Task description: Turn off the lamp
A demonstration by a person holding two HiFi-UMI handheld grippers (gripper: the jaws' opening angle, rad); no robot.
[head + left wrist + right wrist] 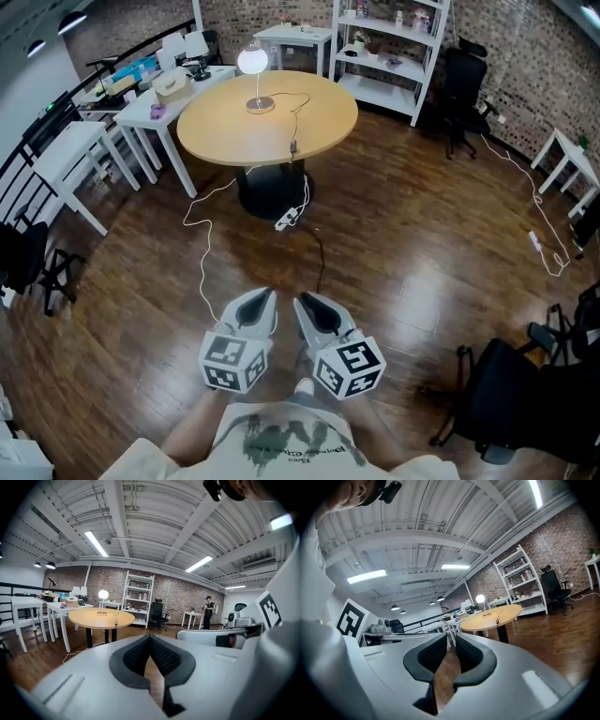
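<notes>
The lamp (253, 62) has a glowing white globe on a thin stem and stands lit at the far side of the round wooden table (225, 136). Its cord runs across the tabletop to a small inline switch (292, 146) near the front rim. Both grippers are held side by side low in the head view, well short of the table. My left gripper (265, 292) is shut, its pads meeting at the tips with nothing in them. My right gripper (305, 300) is open and empty. The lamp (103, 594) shows far ahead in the left gripper view, and the lamp (480, 599) in the right gripper view.
A white cord and a power strip (286, 219) lie on the wooden floor before the table's pedestal. White desks (70, 150) stand at the left, a white shelf (389, 47) behind, black office chairs (464, 80) (516, 394) at the right. A person (208, 609) stands far off.
</notes>
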